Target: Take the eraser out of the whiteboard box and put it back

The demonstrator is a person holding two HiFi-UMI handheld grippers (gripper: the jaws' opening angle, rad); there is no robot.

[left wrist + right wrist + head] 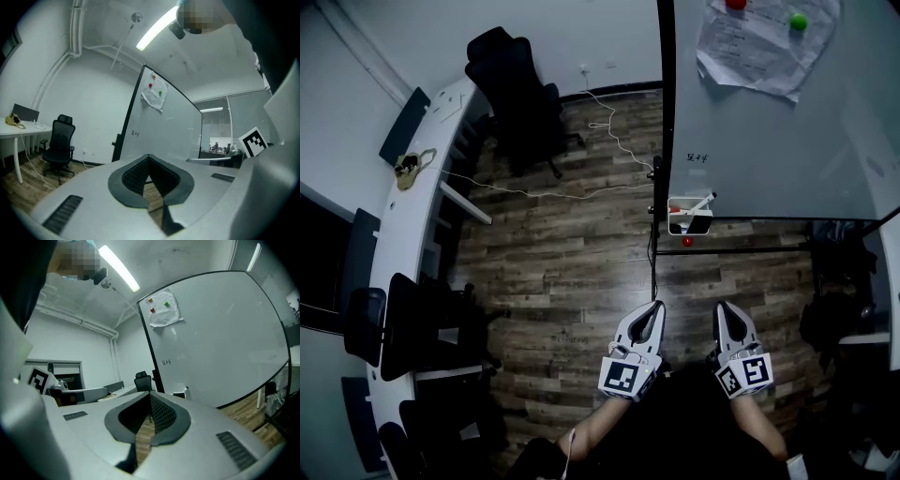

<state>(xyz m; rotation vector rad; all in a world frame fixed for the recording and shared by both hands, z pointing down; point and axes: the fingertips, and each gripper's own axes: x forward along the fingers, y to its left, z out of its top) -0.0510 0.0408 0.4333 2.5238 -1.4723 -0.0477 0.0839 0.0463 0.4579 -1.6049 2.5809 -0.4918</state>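
The whiteboard (778, 122) stands at the upper right of the head view. A small white box (691, 221) hangs at its lower left corner, with a marker sticking up out of it and something dark inside; I cannot tell whether that is the eraser. My left gripper (653, 312) and right gripper (723, 312) are side by side over the wooden floor, well short of the box, both shut and empty. In the left gripper view the jaws meet at the left gripper's tip (148, 157) before the whiteboard (161, 129). The right gripper (150, 395) points towards the box (181, 393).
A black office chair (520, 94) stands left of the board. A white desk (412, 216) curves along the left wall, with dark chairs (412, 328) beside it. A cable (609, 141) trails over the floor. A paper sheet (759, 42) is pinned up by magnets. Dark bags (834, 309) sit at the right.
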